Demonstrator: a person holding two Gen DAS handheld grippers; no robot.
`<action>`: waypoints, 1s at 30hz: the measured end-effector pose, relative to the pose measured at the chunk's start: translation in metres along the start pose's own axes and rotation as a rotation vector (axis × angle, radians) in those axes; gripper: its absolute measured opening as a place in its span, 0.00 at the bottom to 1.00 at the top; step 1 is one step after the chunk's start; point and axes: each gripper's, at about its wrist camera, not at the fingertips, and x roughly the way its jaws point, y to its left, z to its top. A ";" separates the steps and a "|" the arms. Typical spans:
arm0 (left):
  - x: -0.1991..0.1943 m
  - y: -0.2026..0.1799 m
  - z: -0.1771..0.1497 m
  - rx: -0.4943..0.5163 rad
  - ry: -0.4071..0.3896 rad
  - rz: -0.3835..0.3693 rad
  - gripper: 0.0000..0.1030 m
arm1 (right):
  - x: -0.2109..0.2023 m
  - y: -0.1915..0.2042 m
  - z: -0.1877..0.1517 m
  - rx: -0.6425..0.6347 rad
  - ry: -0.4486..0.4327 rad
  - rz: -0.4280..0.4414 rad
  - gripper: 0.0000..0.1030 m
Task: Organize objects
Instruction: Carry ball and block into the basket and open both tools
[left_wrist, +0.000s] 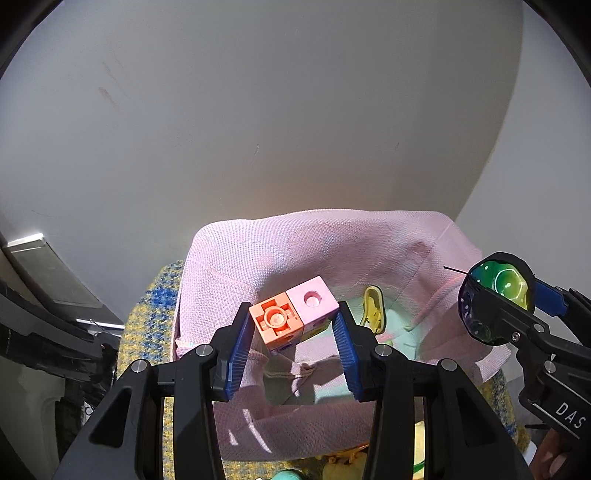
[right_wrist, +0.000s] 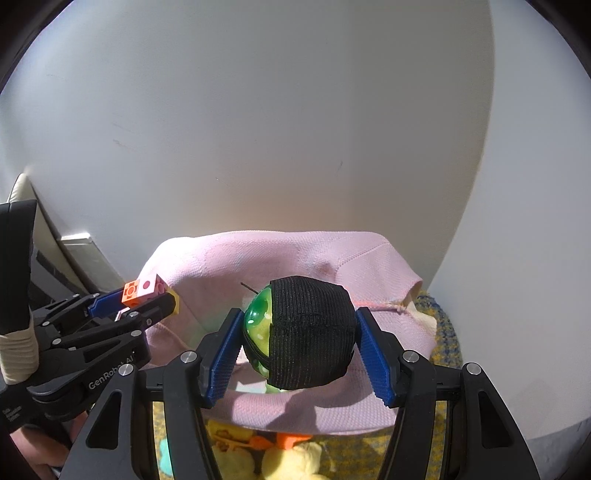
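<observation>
a home, likely a child's corner: pink fabric bin (left_wrist: 369, 240), plush toys (right_wrist: 291, 459), woven rug (left_wrist: 147, 332), white wall (left_wrist: 258, 110).

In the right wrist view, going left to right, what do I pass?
Left gripper holding the block cluster → right gripper's left finger → black-wrapped green ball → its right finger, all over the pink bag.

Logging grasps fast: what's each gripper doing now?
Left gripper: closed on joined orange and pink plastic cubes.
Right gripper: closed on green ball in black knit cover.
</observation>
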 end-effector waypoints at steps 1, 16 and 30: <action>0.002 0.000 0.000 0.002 0.003 0.000 0.42 | 0.002 0.000 0.000 0.000 0.002 0.001 0.59; -0.006 -0.001 0.009 -0.013 -0.028 0.039 0.84 | -0.001 -0.005 0.003 0.027 -0.038 -0.024 0.79; -0.068 0.000 0.007 -0.018 -0.084 0.063 0.98 | -0.047 0.003 -0.002 0.028 -0.084 -0.038 0.82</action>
